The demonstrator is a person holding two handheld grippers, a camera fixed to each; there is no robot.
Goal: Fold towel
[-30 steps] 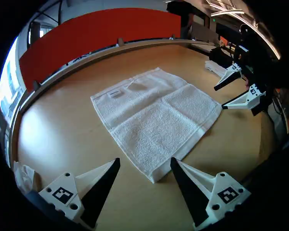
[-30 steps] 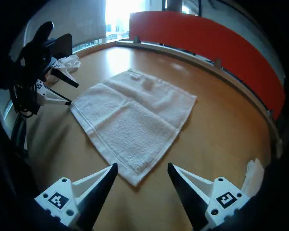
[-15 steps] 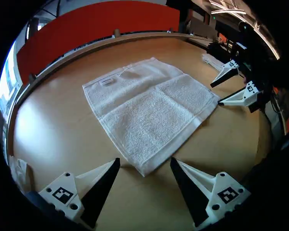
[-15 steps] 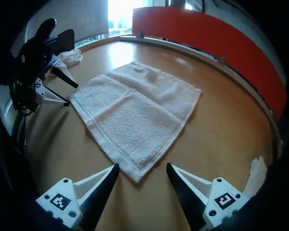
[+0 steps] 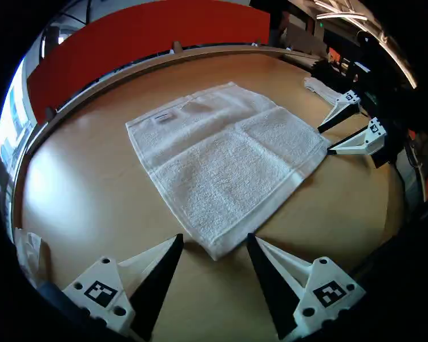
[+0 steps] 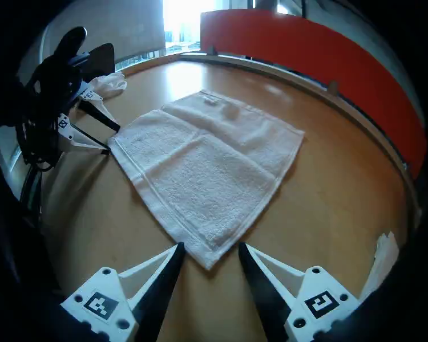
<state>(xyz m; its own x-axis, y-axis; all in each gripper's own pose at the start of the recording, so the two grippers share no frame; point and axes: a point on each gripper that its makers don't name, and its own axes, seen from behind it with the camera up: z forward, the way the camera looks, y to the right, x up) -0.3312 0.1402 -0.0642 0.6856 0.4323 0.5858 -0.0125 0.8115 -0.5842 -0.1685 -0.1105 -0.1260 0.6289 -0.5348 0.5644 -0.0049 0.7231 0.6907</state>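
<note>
Left gripper view: towel (image 5: 231, 154), ceiling light (image 5: 334, 16) | right gripper view: window (image 6: 188, 23)

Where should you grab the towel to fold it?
By its two near corners, coming in low along the table from outside each corner. The towel lies flat, so only its thin, pointed corners can slip between the fingers. One corner sits inside the open left gripper, the next inside the open right gripper.
</note>
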